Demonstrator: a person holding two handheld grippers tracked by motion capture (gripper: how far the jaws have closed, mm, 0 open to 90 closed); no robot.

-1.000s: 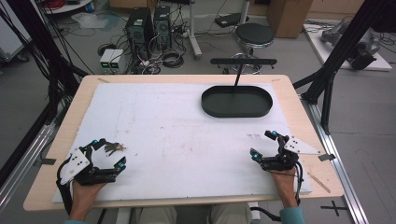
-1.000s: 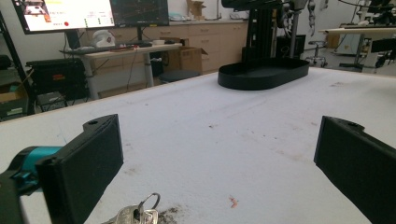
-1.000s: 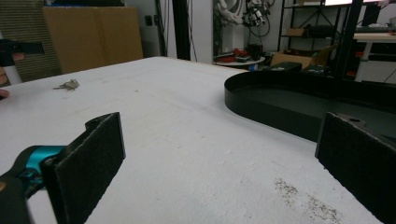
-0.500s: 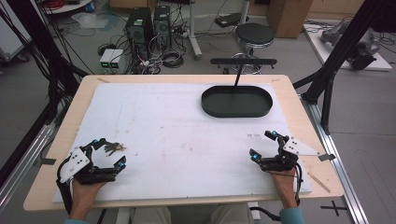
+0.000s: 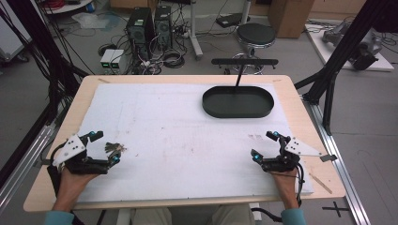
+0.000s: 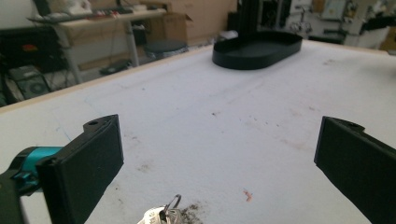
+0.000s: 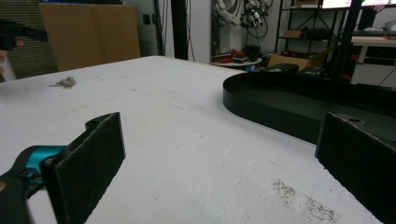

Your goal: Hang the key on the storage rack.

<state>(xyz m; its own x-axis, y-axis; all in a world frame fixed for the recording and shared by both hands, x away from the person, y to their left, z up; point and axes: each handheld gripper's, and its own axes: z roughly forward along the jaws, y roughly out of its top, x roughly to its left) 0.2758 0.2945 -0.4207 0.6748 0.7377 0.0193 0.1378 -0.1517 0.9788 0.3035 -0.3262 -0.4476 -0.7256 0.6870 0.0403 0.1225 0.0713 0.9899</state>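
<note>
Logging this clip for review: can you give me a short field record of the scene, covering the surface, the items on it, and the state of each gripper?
surface: wooden table covered by a white sheet
keys: small bunch of keys on the sheet, near left, lying between the open jaws of the left gripper
tray: black oval tray, far right of centre, nothing visible inside
left gripper: open, jaws either side of the keys, not closed on them
right gripper: open, near right, holding nothing
hands: one on each gripper, entering from the near edge
</note>
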